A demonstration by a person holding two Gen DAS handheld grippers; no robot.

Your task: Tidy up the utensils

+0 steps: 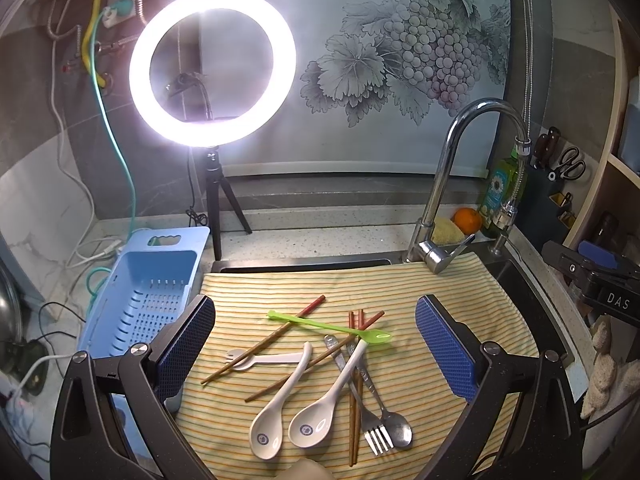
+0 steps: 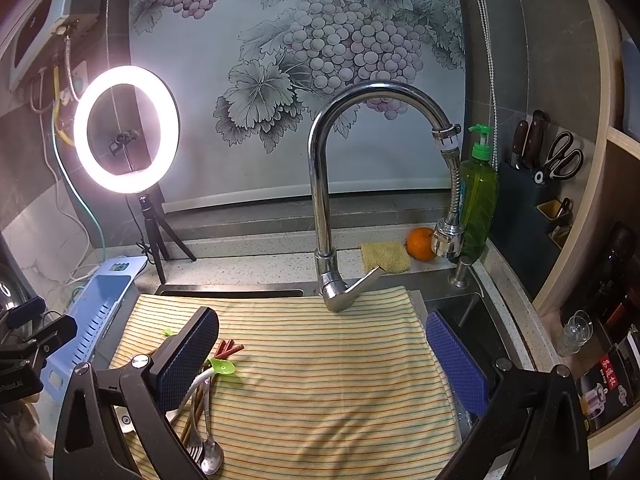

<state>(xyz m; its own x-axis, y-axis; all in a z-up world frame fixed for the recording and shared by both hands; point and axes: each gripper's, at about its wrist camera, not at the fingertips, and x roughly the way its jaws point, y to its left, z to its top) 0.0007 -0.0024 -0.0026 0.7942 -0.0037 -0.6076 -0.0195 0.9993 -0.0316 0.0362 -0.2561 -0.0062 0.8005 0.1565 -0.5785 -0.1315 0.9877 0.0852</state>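
- I see a lit ring light (image 1: 212, 66) far left on its tripod.
- A chrome faucet (image 2: 324, 200) arches over my striped cloth (image 2: 320, 380).
- Far right: orange (image 2: 420, 244), sponge (image 2: 385, 257), green soap bottle (image 2: 478, 196).

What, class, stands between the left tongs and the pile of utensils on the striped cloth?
Nothing visible does. The left tongs hang open above the yellow striped cloth, and the white ceramic soup spoons, metal fork and brown chopsticks lie uncovered between the blue pads.
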